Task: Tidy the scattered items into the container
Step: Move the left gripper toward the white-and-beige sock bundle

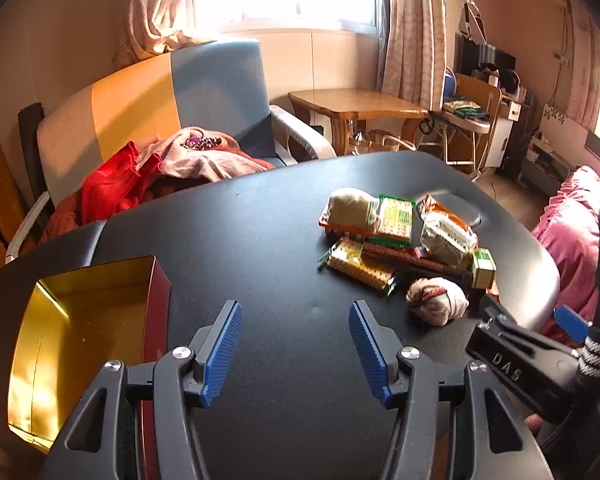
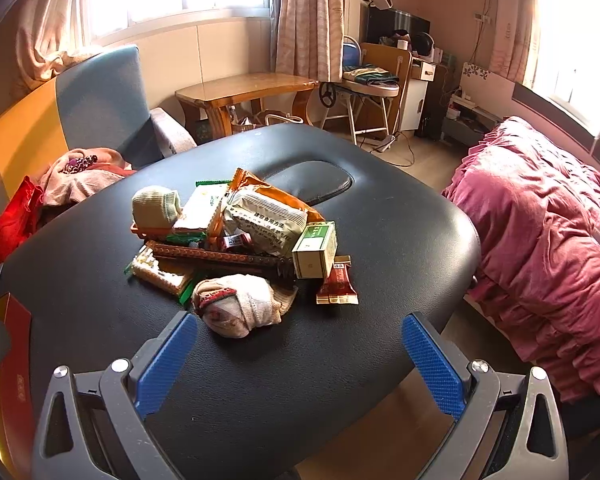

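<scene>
Left gripper (image 1: 296, 348) hovered above black worktop (image 1: 260, 220), fingers wide, nothing between. Right gripper (image 2: 300, 364) fingers wide too, empty, near worktop's near edge. Red box (image 1: 100, 320), gold inside, open top, sat at worktop's left near corner, long axis running near-to-far. Item pile (image 2: 236, 236) lay toward far right part of worktop. Long brown bar (image 2: 220, 258) in pile lay crosswise, left-to-right. Balled sock (image 2: 240, 308) lay nearest right fingers, apart from them.
</scene>
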{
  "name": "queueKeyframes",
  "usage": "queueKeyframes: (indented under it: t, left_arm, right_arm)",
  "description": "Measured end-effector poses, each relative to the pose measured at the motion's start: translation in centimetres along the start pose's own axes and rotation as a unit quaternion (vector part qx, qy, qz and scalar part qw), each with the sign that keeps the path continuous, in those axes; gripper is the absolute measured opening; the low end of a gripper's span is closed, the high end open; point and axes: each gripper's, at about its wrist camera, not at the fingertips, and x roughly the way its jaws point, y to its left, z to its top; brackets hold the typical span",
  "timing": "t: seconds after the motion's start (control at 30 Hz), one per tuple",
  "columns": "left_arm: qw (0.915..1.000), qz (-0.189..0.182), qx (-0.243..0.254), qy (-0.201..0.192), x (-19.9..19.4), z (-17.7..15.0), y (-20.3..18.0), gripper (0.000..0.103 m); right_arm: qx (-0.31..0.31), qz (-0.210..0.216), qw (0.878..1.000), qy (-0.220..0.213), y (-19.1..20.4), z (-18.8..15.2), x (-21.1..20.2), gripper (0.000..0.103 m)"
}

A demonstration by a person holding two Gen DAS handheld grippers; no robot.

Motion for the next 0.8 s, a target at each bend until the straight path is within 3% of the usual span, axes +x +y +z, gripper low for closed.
queueKeyframes:
  t: [0.17,0.43,0.57,0.7,0.8]
  left_arm:
    - [1.0000,-0.004,0.007,0.000,-0.3,-0.2,0.2,0.057]
    - [0.9981,-0.004,0.039,0.048,2.5,-2.3,-0.5,0.057]
    - [0.9950,-0.016,0.051,0.084,4.5,-4.1,-0.4,0.057]
    - [0.9910,-0.021,0.065,0.115,6.7,-6.2,-0.1,0.057]
    - [0.9878,-0.027,0.070,0.137,7.8,-7.2,0.1,0.057]
  right_arm:
    - [-0.002,0.002,1.000,-0.001,-0.3,-0.4,0.2,0.103]
    - [-0.009,0.018,1.000,0.010,-0.8,-1.0,0.7,0.103]
    - [-0.008,0.090,0.996,0.022,-1.9,-1.5,1.6,0.103]
    - [-0.004,0.179,0.983,0.044,-2.7,-1.0,3.1,0.103]
    - [-0.017,0.214,0.975,0.052,-1.7,0.3,4.7,0.103]
